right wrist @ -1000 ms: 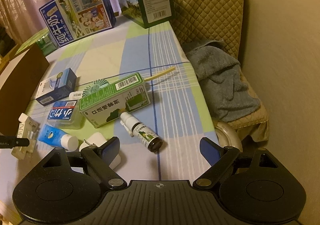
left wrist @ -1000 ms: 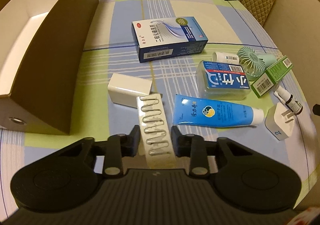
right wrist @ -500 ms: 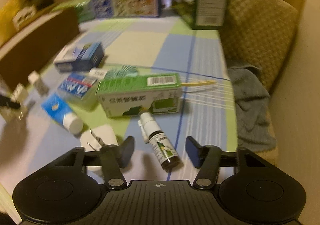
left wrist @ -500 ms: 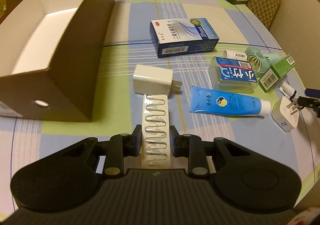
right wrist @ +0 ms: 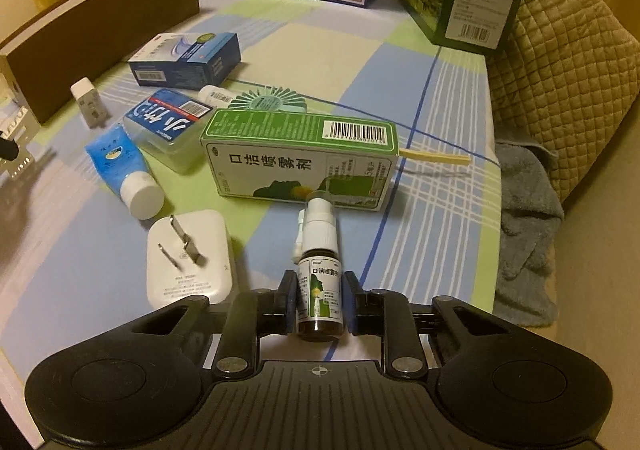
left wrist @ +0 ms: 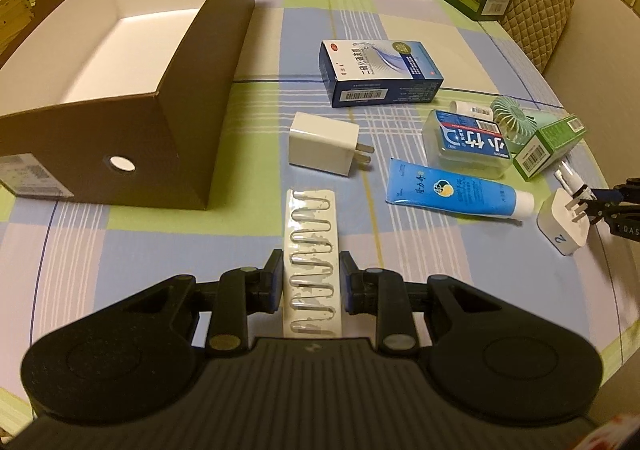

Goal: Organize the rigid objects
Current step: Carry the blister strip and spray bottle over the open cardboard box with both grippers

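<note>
My left gripper [left wrist: 311,278] clamps the near end of a white blister strip [left wrist: 311,250], which points away from me toward the table's far edge. My right gripper [right wrist: 319,302] brackets a small brown spray bottle [right wrist: 320,282] lying near the table's right edge, white nozzle pointing away.

Left gripper [left wrist: 311,277] fingers are clamped nearly together; right gripper [right wrist: 320,302] fingers are likewise narrowed, both angled down.

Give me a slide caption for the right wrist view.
Right gripper jaws flank small brown spray bottle lying before green cardboard box.
</note>
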Action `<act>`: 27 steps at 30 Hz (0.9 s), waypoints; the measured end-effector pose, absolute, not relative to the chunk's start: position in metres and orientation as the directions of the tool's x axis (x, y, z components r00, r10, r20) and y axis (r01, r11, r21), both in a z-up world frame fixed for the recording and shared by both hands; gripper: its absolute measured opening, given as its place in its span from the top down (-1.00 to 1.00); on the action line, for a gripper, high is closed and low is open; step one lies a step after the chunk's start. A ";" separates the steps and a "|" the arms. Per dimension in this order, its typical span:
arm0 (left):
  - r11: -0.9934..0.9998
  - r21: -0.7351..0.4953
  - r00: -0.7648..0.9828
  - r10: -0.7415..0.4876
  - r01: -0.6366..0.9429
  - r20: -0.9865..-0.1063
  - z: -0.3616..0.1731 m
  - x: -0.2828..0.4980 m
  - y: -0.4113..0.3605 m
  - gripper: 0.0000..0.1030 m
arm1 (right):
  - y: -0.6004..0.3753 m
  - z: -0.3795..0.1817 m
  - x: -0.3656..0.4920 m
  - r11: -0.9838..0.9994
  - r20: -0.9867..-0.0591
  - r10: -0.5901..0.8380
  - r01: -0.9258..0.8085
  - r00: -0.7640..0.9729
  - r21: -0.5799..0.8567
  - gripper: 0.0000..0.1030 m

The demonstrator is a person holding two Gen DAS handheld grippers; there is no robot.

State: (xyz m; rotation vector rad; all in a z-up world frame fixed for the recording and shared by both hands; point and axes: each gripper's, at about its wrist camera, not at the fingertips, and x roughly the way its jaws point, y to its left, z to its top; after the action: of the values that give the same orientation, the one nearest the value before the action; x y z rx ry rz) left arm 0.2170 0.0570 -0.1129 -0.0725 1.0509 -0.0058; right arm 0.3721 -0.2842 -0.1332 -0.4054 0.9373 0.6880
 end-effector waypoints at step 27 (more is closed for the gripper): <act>0.995 -0.100 0.610 -0.072 -0.012 -0.789 -0.040 0.160 0.057 0.55 | -0.228 -0.030 0.268 0.646 -0.709 0.601 -0.747 0.369 0.159 0.61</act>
State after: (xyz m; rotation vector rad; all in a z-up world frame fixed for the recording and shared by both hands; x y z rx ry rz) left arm 0.1595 0.0566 -0.0401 -0.0983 0.9150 -0.0351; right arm 0.2676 -0.2277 -0.0296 -0.2018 0.8167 0.8727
